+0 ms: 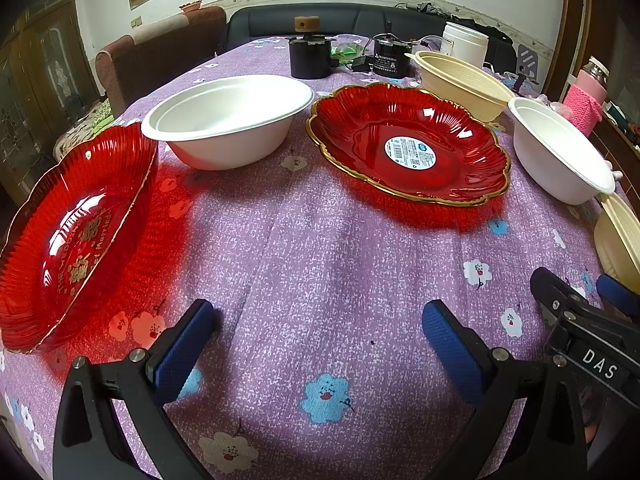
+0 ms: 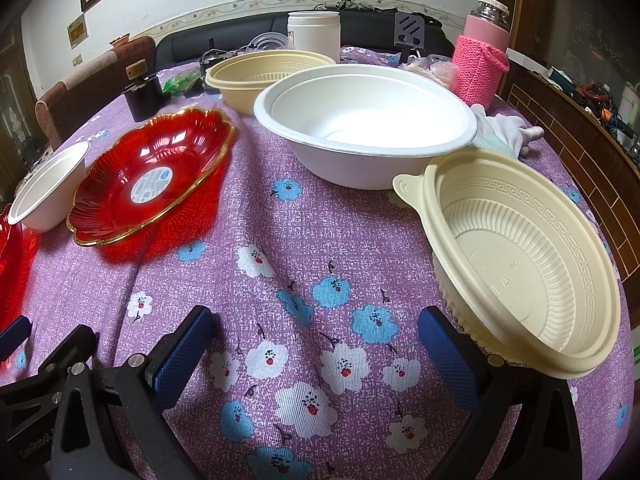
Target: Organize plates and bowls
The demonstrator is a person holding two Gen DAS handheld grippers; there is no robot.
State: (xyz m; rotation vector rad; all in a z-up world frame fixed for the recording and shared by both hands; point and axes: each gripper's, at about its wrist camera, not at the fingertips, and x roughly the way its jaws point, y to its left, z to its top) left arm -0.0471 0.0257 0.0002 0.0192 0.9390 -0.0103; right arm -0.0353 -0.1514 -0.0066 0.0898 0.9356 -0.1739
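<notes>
Both my tools hover low over the bench [image 1: 320,248] with nothing in them: the left tool [image 1: 318,344] has its blue pads wide apart, and the right tool [image 2: 316,344] is spread just as wide. Nothing looks stacked yet, so I judge I am at the start, choosing a first piece. On my left sit a red plate with gold lettering [image 1: 76,236] and a white bowl [image 1: 228,120] just behind it; a gold-rimmed red plate [image 1: 408,144] lies in the middle. On my right a cream bowl [image 2: 516,256] sits just beside the right pad, a second white bowl [image 2: 364,120] behind it, and another cream bowl [image 2: 268,76] farther back. To do this well I would pair like with like, pinching each piece by its rim, one pad inside and one outside, and lifting level so it nests cleanly. The thin cream rim will probably flex, so a gentle squeeze suits it. The near cream bowl seems close to the bench edge on my right, so I would draw it inward. The open cloth between the tools gives the best room; the far end is crowded with jars [image 2: 314,30] and a pink-sleeved bottle [image 2: 482,60].
</notes>
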